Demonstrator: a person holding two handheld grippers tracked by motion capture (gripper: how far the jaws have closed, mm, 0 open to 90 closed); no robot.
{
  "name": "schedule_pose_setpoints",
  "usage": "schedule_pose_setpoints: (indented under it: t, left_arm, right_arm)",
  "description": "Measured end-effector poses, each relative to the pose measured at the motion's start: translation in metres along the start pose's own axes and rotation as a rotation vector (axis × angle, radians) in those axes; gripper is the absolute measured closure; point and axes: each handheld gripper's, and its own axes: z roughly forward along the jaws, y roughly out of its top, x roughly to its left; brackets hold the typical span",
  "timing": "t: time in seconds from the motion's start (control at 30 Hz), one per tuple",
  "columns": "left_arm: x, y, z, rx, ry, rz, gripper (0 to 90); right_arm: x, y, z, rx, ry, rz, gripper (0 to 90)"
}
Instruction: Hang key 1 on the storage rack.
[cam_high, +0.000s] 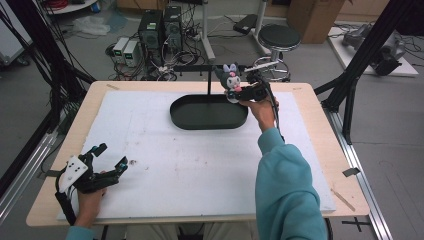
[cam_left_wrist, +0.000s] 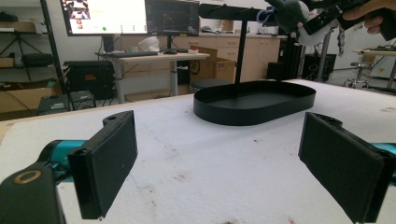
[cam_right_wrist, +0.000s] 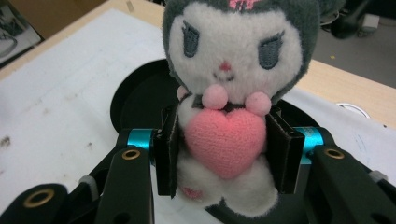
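Observation:
A small plush toy (cam_right_wrist: 233, 93) with a grey hood, white face and pink heart is squeezed at its body between the pads of my right gripper (cam_right_wrist: 226, 151). In the high view that right gripper (cam_high: 239, 92) holds the plush toy (cam_high: 231, 80) up in the air over the right end of a black oval tray (cam_high: 209, 112), close to the crossbar of a black T-shaped stand (cam_high: 208, 75). My left gripper (cam_high: 111, 159) rests near the table's front left corner, jaws wide apart with nothing between them (cam_left_wrist: 219, 163). From the left gripper view the tray (cam_left_wrist: 254, 100) and the plush toy (cam_left_wrist: 292, 18) show ahead.
A white mat (cam_high: 165, 150) covers most of the wooden table (cam_high: 320, 130). Behind the table stand computer cases (cam_high: 160, 30), a black stool (cam_high: 279, 37) and cables on the floor. Black frame posts flank both sides.

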Motion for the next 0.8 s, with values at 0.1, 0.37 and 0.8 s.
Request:
schedule_pose_setpoints:
  t: [0.1,0.37,0.8]
  left_arm:
    - [0.000,0.000,0.000,0.001,0.000,0.002,12.1]
    - [0.000,0.000,0.000,0.001,-0.001,0.002,12.1]
    - [0.000,0.000,0.000,0.001,-0.001,0.002,12.1]
  right_arm:
    - [0.000,-0.001,0.001,0.011,0.001,-0.005,53.9]
    - [0.002,-0.003,0.003,0.054,-0.012,-0.021,53.8]
    - [0.002,-0.006,0.017,0.134,-0.027,-0.014,53.7]
